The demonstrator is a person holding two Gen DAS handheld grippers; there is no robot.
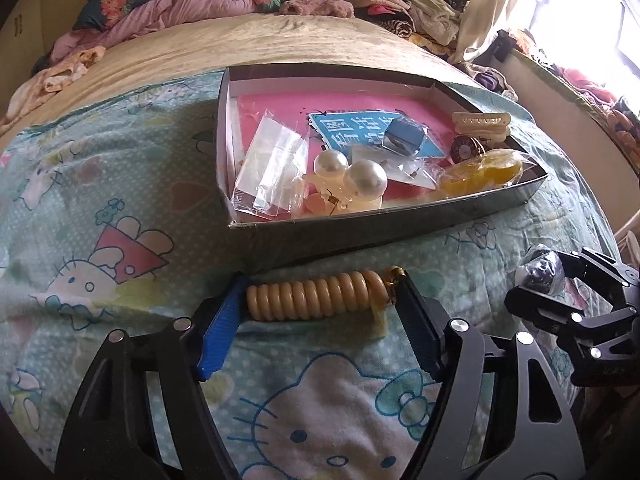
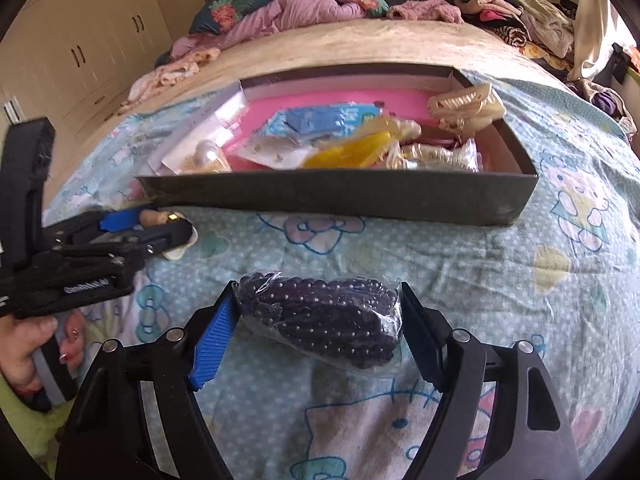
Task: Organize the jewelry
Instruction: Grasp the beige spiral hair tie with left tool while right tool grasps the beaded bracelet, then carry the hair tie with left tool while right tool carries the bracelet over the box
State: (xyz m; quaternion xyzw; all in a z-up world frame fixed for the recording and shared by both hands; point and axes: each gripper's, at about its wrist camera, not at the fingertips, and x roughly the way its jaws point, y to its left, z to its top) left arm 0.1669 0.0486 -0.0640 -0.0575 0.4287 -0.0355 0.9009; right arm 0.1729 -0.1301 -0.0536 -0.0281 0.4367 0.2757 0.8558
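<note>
A cream coiled bracelet with a small gold clasp lies on the cartoon-print bedsheet, just in front of the box. My left gripper is shut on it, one pad at each end of the coil. A clear bag of dark purple beads sits between the pads of my right gripper, which press on both its ends. The open dark box lies beyond both. It holds a pearl hair clip, small plastic bags, a blue card, a cream claw clip and a yellow piece.
A person's hand holds the left gripper at the left of the right wrist view. Beyond the box lies a beige blanket, with piled clothes at the head of the bed. Wardrobe doors stand at the left, a bright window at the right.
</note>
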